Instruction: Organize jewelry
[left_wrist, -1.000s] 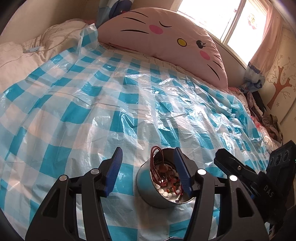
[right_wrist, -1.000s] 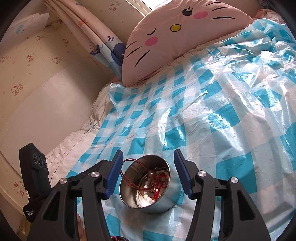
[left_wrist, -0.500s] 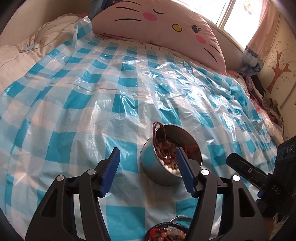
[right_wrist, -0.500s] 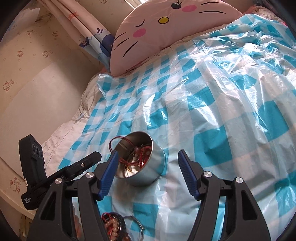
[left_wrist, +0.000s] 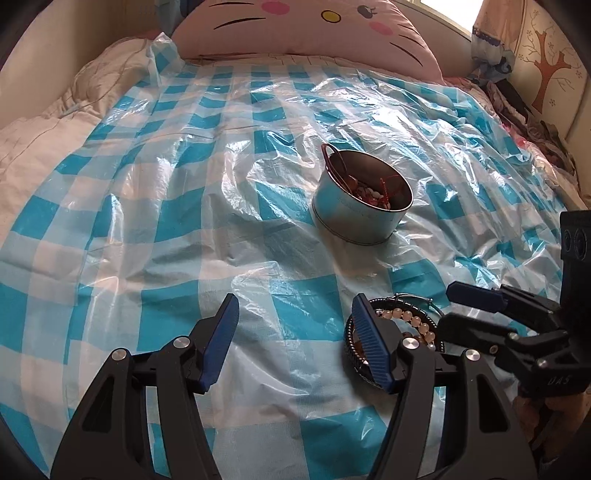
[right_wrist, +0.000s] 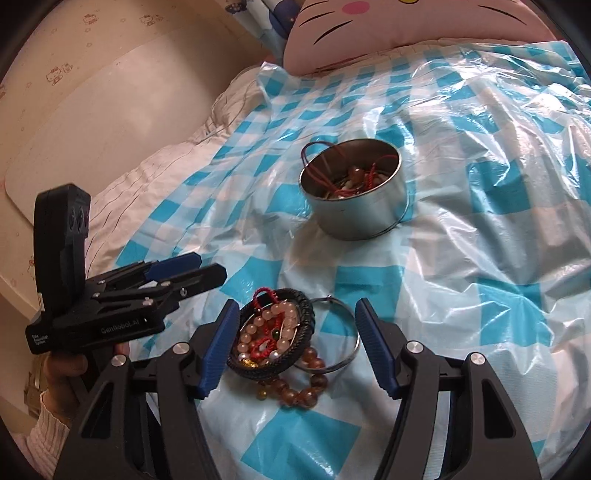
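Note:
A round metal tin stands on the bed, with red cords and beads inside it. Nearer to me lies a pile of jewelry: a black woven ring, pale pink beads, red cord, a silver bangle and a brown bead bracelet. My right gripper is open and straddles this pile without touching it. My left gripper hovers just left of the pile, its jaws opening with only bare plastic between them. In the left wrist view its right finger hides part of the pile.
A crinkled blue-and-white checked plastic sheet covers the bed. A large pink cat-face pillow leans at the head. White bedding and a wall lie to the left, clothes to the right. A hand holds the left gripper.
Both grippers have drawn back from the tin, which now sits farther off. The jewelry pile has come into view beneath them.

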